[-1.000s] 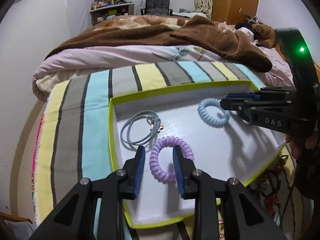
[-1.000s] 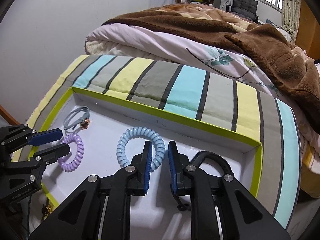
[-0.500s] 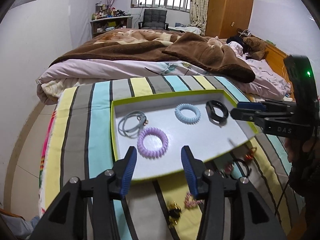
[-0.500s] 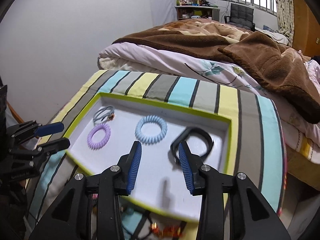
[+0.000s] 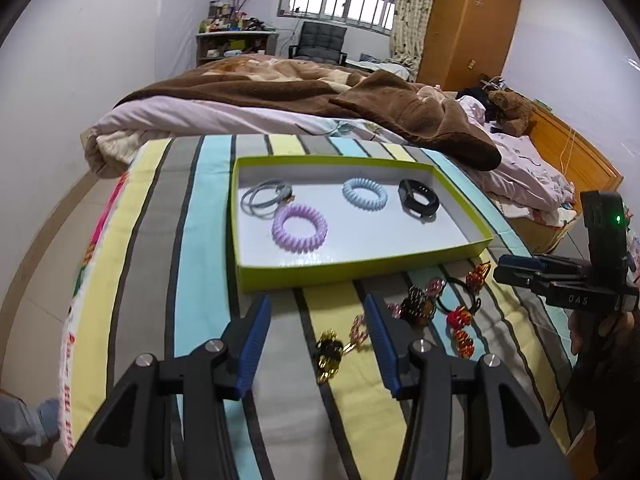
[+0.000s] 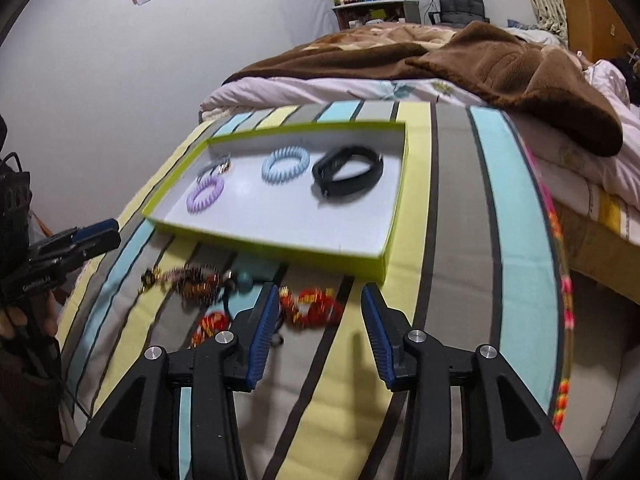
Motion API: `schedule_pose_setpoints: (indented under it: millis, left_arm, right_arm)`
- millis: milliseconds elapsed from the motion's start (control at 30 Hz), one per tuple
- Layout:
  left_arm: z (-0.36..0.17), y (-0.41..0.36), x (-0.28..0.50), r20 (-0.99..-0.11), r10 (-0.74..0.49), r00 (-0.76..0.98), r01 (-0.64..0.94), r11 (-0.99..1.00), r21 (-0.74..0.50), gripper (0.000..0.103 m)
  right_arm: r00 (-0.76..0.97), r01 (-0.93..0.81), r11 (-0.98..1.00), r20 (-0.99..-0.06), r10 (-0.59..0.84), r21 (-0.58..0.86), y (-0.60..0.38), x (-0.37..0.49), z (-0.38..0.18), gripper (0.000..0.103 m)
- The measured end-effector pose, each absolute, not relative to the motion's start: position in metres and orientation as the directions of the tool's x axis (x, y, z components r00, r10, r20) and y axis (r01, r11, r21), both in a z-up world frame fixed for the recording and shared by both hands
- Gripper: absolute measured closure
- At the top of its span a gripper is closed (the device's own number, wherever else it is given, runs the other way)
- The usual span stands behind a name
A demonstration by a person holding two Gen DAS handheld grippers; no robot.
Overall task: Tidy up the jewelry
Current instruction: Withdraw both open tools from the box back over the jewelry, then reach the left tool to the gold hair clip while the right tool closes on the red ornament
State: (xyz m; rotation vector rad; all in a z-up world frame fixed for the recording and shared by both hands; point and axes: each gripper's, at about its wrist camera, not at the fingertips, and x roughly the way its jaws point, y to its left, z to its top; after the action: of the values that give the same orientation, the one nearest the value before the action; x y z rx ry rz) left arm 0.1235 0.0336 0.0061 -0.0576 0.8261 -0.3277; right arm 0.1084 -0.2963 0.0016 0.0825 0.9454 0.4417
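Observation:
A green-rimmed white tray point(image 5: 360, 270) point(image 6: 280, 248) lies on the striped cloth. It holds a purple coil band point(image 5: 300, 229) point(image 6: 205, 195), a blue coil band point(image 5: 365, 194) point(image 6: 285, 165), a black band point(image 5: 418, 200) point(image 6: 347, 171) and a grey cord loop point(image 5: 264, 199). Several loose gold, red and black pieces point(image 5: 420, 312) point(image 6: 308, 306) lie in front of the tray. My left gripper point(image 5: 318, 332) is open and empty above them. My right gripper point(image 6: 318, 328) is open and empty too; it also shows in the left wrist view point(image 5: 516, 276).
The striped cloth point(image 5: 192, 248) covers a surface at the foot of a bed with a brown blanket point(image 5: 320, 88). The cloth's edge drops off at left point(image 5: 80, 280) and at right in the right wrist view point(image 6: 560, 280). A wooden wardrobe point(image 5: 472, 20) stands behind.
Both grippers have pulled back from the tray and opened wide, leaving the purple, blue and black bands in it. The loose pieces in front of the tray have come into view.

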Motion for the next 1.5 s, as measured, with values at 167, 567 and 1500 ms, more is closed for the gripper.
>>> schedule_pose_setpoints:
  millis: [167,567,1500]
  left_arm:
    - [0.000,0.044,0.114,-0.712,-0.310,0.630,0.236,0.950,-0.204,0.052]
    - [-0.014,0.061,0.102,-0.729,-0.288,0.621,0.175,0.957,-0.229,0.052]
    - [-0.032,0.014,0.112,-0.779,-0.232,0.582,0.260,0.961,-0.091,0.052]
  right_arm:
    - [0.490,-0.312,0.907,-0.771,0.408,0.282,-0.295,0.109,-0.011,0.059]
    - [0.502,-0.297,0.926,-0.786,0.360,0.234,-0.289,0.111,-0.018,0.063]
    - [0.609,-0.267,0.919,-0.688,0.393,0.289,-0.317,0.093,0.013,0.099]
